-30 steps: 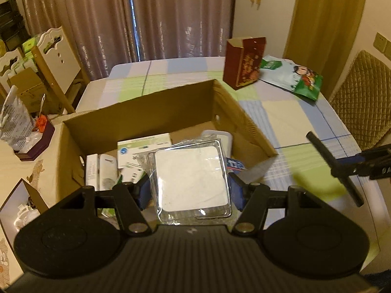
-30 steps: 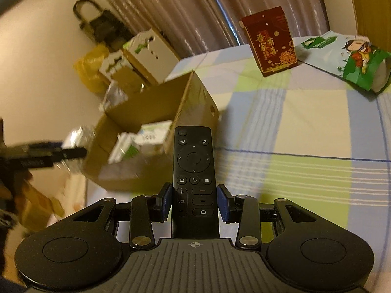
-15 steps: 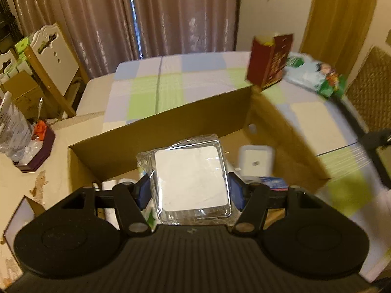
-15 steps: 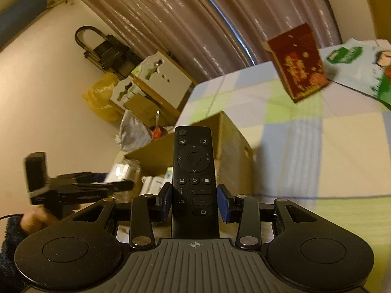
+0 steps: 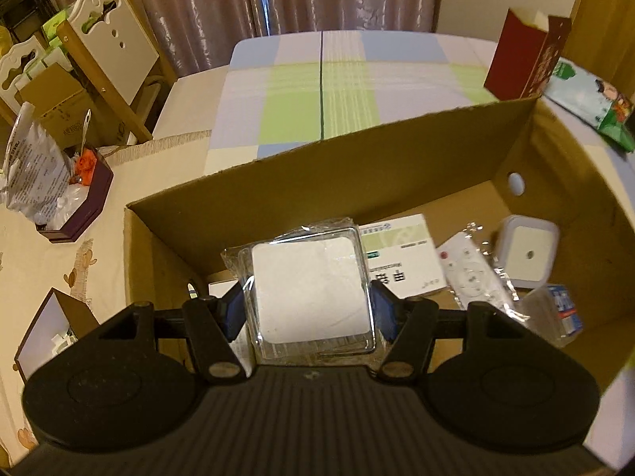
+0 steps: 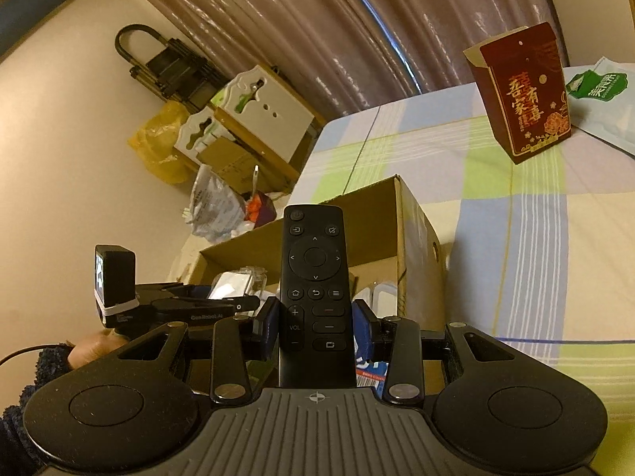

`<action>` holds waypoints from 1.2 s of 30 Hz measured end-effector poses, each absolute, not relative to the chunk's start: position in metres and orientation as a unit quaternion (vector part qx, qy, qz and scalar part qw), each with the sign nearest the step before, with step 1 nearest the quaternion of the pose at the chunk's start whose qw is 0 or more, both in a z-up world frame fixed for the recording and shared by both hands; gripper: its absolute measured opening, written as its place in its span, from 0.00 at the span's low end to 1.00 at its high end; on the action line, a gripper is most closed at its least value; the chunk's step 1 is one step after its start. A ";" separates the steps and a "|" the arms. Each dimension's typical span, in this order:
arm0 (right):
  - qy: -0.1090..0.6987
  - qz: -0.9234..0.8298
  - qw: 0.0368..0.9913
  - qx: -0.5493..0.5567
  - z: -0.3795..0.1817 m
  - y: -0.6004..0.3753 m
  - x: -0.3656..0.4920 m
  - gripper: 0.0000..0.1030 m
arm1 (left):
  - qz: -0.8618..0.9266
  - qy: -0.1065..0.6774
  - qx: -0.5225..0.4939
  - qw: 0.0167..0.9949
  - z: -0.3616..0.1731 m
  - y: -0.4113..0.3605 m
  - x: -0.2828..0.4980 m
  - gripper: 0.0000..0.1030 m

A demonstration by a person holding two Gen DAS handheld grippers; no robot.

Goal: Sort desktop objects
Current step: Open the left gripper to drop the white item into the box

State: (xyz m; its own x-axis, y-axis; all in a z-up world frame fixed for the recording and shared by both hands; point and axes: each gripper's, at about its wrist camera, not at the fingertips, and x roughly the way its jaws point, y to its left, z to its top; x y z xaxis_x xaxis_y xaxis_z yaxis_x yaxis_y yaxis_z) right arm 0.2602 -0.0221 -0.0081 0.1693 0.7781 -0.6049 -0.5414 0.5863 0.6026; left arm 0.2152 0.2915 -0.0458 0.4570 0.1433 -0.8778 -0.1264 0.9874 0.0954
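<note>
Left gripper clamped on a square white pad in a clear plastic case, blue pads pressing its two side edges; gripper tilted steeply down over the open cardboard box, so the case hangs above the box floor, not yet resting on it; judged ready to be let go there.

Inside the box: a white and green carton flat on the bottom, a white remote in a plastic sleeve beside it, a small white square device toward the right wall; a bare strip shows along the far wall, though what lies right under the case is hidden.

Right gripper clamped on a black remote, held by its lower half, buttons up, top end pointing forward; it sits just outside the box's near corner, above rim level, likely waiting its turn so the two tools do not crowd the opening.

Red paper bag stands upright on the checked tablecloth, well apart from the box, unsorted.
</note>
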 end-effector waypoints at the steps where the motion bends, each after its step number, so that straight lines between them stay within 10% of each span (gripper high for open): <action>1: 0.473 0.436 0.755 0.123 -0.008 -0.019 0.261 0.37 | 0.079 0.516 0.007 0.853 -0.047 0.293 0.217 0.57; 24: 0.419 0.553 0.708 -0.132 -0.023 0.091 0.270 0.37 | 0.055 0.488 0.002 0.871 -0.001 0.306 0.184 0.67; 36: 0.264 0.636 0.598 -0.411 -0.067 0.140 0.240 0.37 | 0.041 0.486 0.001 0.873 0.009 0.319 0.167 0.71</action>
State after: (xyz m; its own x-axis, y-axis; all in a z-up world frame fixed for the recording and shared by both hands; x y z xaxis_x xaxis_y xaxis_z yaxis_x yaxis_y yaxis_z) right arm 0.2395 0.1396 -0.0674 0.0522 0.5439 -0.8375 -0.9769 -0.1463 -0.1558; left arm 0.1666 0.3189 0.0093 0.5245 0.0724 -0.8483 -0.0713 0.9966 0.0410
